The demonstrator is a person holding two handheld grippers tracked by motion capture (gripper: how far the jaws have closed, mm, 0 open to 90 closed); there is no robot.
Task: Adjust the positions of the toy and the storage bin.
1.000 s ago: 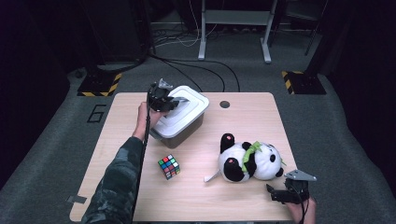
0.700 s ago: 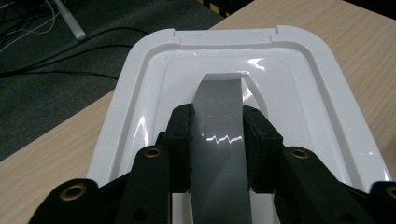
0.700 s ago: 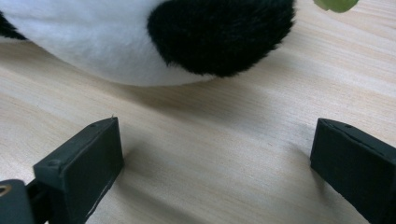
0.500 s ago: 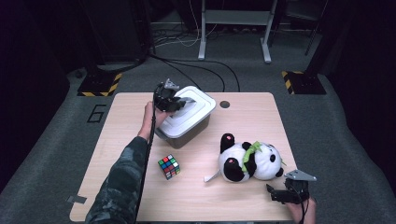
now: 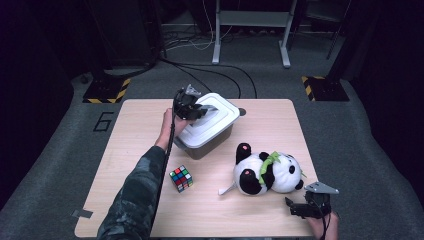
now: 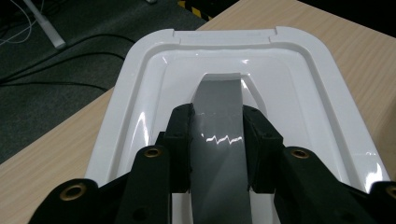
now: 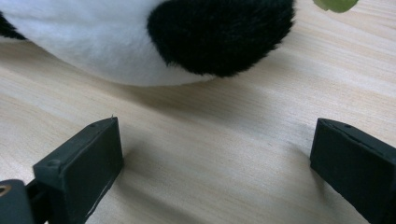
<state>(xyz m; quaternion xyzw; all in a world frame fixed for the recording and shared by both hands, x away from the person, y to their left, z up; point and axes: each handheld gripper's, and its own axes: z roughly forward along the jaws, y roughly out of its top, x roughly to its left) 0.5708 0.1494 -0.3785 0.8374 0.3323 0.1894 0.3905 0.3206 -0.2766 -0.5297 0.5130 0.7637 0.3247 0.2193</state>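
Left gripper [image 6: 217,140] pinches the grey handle [image 6: 218,100] set in the white lid [image 5: 210,120] of the grey bin [image 5: 206,146], far-centre on the wooden table [image 5: 125,130]; both jaws press the handle's sides. Right gripper [image 5: 300,209] rests at the table's near right edge, its 2 jaws spread wide on bare wood just beside the plush panda [image 5: 267,172]. Rubik's cube [image 5: 181,178] lies near the left sleeve.
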